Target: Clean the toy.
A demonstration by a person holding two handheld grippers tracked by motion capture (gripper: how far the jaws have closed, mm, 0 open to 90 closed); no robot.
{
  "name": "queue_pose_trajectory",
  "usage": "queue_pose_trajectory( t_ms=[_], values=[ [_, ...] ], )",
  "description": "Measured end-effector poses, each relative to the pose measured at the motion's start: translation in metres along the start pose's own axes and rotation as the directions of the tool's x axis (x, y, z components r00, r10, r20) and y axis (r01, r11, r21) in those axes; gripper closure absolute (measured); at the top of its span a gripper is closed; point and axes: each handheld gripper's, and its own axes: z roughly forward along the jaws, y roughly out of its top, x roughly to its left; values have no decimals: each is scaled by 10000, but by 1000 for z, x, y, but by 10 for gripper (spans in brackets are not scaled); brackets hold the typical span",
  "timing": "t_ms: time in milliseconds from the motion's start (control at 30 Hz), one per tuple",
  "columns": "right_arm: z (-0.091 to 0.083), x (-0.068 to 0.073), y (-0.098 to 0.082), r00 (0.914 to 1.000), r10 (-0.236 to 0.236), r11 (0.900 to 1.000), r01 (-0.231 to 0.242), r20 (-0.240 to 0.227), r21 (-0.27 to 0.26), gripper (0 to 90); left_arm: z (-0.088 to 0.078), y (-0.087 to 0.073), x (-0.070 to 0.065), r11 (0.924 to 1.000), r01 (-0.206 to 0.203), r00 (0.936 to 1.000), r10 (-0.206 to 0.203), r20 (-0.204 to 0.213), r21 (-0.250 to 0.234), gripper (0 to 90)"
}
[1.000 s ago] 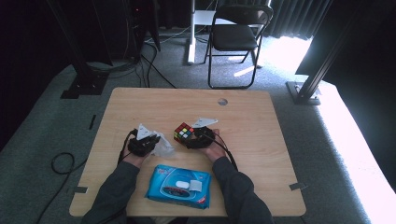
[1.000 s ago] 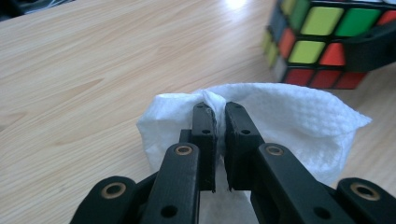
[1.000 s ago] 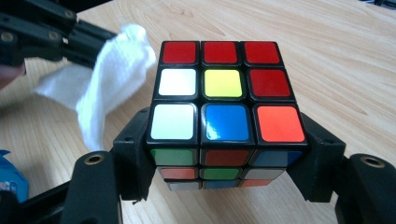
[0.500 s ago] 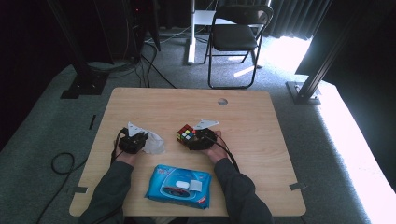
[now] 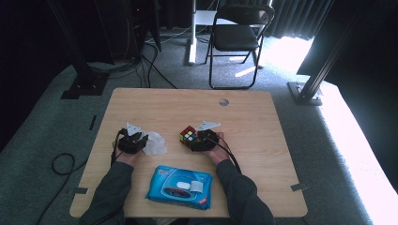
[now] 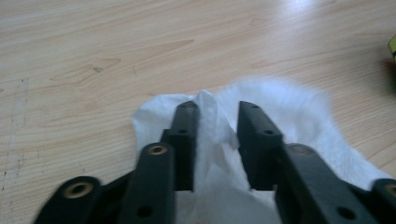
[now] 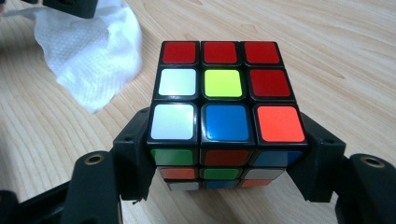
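A scrambled Rubik's cube (image 7: 223, 84) sits just above the table, and my right gripper (image 7: 229, 126) is shut on its lower sides. From above, the cube (image 5: 188, 134) lies left of the right gripper (image 5: 193, 139). A crumpled white wipe (image 6: 280, 116) lies on the wood under my left gripper (image 6: 218, 109). Its jaws stand apart with a fold of the wipe rising between them. In the high view the wipe (image 5: 155, 143) lies at the right of the left gripper (image 5: 144, 141). The wipe (image 7: 93, 51) also appears beyond the cube.
A blue pack of wet wipes (image 5: 180, 186) lies near the table's front edge between the forearms. The wooden table (image 5: 263, 117) has a small round hole (image 5: 224, 101) at the back. A folding chair (image 5: 239, 33) stands behind the table.
The left gripper shifted a little to the left. The wipe, which stood up behind it, now lies flat on the table at its right. The cube has barely moved.
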Motion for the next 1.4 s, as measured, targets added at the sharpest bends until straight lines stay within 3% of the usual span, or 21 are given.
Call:
queue_pose_trajectory(
  t_ms=[267,767,967,1067,1400],
  values=[
    [2,0,-4,9998,-99,9998,96,159,186,338,-5,1,-3,9996,8,10000,-5,93,-288,562],
    [3,-2,-6,9992,-325,9989,316,253,349,323,-6,2,-7,9989,127,9996,-115,274,-454,553],
    [0,-3,-5,9990,-312,9995,309,327,103,238,-10,5,-8,9979,128,9993,-106,346,-640,550],
    [-2,-1,-3,9983,-325,9995,323,485,41,245,-12,7,-9,9972,104,9993,-78,353,-740,551],
    [-14,2,8,9988,-398,9962,418,274,-763,261,-18,11,-10,9952,131,9989,-86,466,-969,571]
  ],
)
